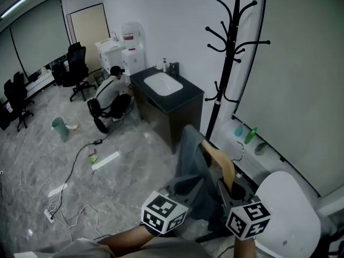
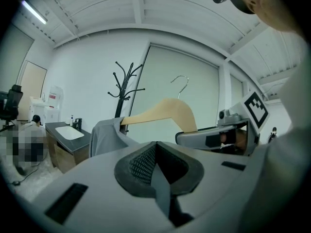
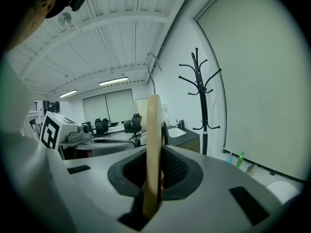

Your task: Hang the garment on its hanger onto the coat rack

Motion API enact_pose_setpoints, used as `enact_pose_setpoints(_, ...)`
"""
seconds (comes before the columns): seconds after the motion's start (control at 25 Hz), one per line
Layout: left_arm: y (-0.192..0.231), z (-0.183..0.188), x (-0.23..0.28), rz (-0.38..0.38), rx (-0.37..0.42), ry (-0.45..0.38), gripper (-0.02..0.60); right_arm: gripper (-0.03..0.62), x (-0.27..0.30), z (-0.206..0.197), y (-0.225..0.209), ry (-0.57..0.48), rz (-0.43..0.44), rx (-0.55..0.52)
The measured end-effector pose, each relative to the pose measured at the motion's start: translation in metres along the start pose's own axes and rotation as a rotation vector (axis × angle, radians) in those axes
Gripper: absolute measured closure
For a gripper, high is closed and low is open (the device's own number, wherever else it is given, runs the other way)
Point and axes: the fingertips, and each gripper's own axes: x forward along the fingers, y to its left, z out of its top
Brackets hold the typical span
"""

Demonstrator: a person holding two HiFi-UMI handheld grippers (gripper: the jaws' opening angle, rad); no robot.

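A black coat rack stands by the wall past the dark cabinet; it also shows as coat rack and coat rack. The wooden hanger with its metal hook carries a grey-blue garment, held low in front of the rack's base. My right gripper is shut on the hanger, gripping its wooden arm edge-on. My left gripper is shut on a fold of the garment. Most of the garment drapes off the hanger's far end.
A dark cabinet with a white sink stands left of the rack. A person crouches beside it. Office chairs, cables and a power strip lie on the floor. A white round seat is at right; bottles line the wall ledge.
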Motion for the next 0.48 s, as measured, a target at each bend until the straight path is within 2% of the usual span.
enact_pose_setpoints(0.24,0.068,0.026,0.034,-0.015,0.038,0.001,0.577,0.540,0.070,0.028,-0.023,-0.019,-0.037,0.015)
enact_pose_setpoints(0.48,0.113,0.037,0.069,-0.023,0.038,0.016,0.577,0.540,0.130,0.049,-0.048,-0.021,-0.036,0.033)
